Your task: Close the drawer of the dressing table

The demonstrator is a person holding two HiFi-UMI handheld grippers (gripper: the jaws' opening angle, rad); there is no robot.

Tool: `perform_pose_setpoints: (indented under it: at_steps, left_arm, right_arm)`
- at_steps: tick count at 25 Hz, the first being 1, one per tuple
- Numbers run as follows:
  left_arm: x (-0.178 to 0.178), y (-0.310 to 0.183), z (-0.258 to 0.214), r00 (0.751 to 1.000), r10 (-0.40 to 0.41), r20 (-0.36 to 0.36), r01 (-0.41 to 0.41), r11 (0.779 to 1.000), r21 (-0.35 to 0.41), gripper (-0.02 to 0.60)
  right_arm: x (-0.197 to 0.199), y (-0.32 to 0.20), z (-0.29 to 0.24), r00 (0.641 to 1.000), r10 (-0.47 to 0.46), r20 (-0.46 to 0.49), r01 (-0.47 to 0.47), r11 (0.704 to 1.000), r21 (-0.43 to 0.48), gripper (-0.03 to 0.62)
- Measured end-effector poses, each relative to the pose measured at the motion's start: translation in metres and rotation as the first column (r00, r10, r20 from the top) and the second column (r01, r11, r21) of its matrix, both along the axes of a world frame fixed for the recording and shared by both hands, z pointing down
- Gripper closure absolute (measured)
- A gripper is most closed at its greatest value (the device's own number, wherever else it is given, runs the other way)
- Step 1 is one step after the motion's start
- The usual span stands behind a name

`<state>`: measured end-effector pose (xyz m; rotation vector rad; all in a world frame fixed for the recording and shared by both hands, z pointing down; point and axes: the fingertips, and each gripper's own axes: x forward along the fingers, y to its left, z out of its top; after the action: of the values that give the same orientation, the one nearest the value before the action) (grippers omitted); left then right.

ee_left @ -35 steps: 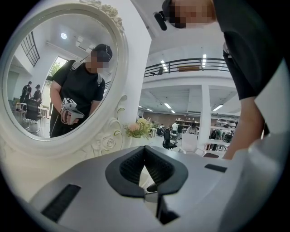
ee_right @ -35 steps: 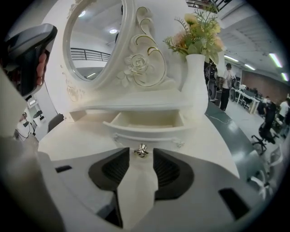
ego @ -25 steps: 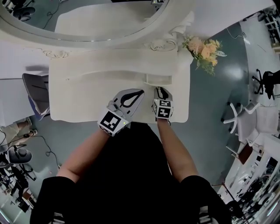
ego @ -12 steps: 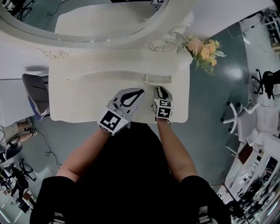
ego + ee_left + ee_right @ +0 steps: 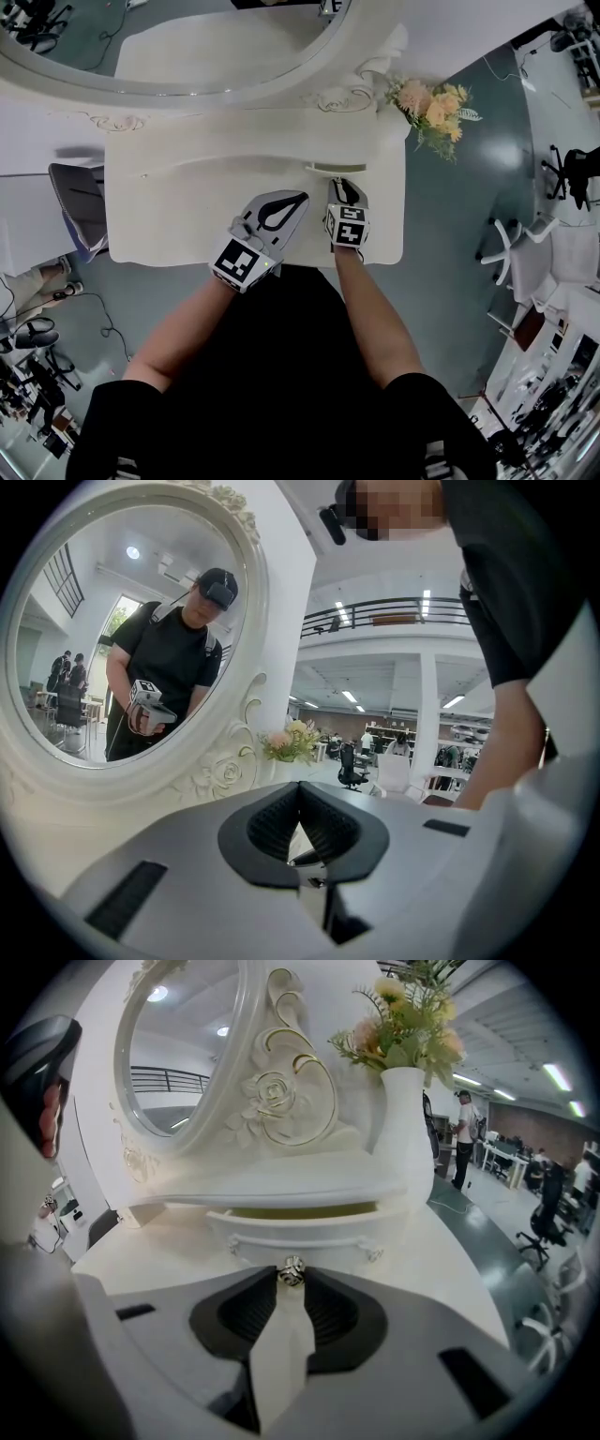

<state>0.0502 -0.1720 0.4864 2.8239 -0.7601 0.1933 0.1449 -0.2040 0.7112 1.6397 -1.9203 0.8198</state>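
Note:
The small white drawer (image 5: 298, 1225) under the dressing table's raised shelf stands slightly open, a thin dark gap showing along its top. Its little metal knob (image 5: 293, 1270) sits pinched between the tips of my right gripper (image 5: 292, 1277), which is shut on it. In the head view the right gripper (image 5: 343, 185) reaches onto the drawer's front (image 5: 336, 168) at the table's right. My left gripper (image 5: 302, 198) hovers over the tabletop just left of it, its tips together and holding nothing; its own view looks past the left gripper (image 5: 299, 787) at the mirror.
A vase of flowers (image 5: 433, 105) stands at the table's back right corner, close to the drawer. The oval mirror (image 5: 187, 52) rises behind the shelf. Bare tabletop (image 5: 178, 211) spreads to the left. A chair (image 5: 80, 202) stands left of the table.
The drawer has slid in toward the table and sticks out less. My right gripper has moved forward with it; the left has stayed put.

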Motion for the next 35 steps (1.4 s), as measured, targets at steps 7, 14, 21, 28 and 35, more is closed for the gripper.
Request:
perform_pose_setpoints:
  at_steps: [7,14,21,28,35]
  left_arm:
    - [0.002,-0.004,0.001,1.000,-0.014,-0.002,0.014,1.000,-0.008,0.586]
    - [0.002,-0.009,0.001,1.000,-0.020,0.005,0.020,1.000,-0.005,0.586]
    - [-0.001,-0.017,0.002,1.000,-0.029,0.011,0.029,1.000,0.003,0.586]
    - [-0.003,-0.023,0.000,0.999,-0.035,0.006,0.035,0.999,-0.007,0.586]
    - [-0.001,-0.019,-0.002,1.000,-0.011,0.012,0.011,1.000,-0.001,0.586]
  right_arm:
    - [0.003,-0.014,0.002,1.000,0.000,0.003,0.000,1.000,-0.003,0.497]
    - [0.003,-0.024,0.003,1.000,-0.005,0.007,0.005,1.000,-0.003,0.497]
    - [0.003,-0.040,0.003,1.000,-0.004,0.007,0.004,1.000,0.003,0.497]
    - [0.004,-0.042,0.005,1.000,-0.002,0.000,0.002,1.000,0.007,0.497]
    - [0.001,-0.036,0.001,0.999,-0.048,0.017,0.048,0.999,0.016,0.488]
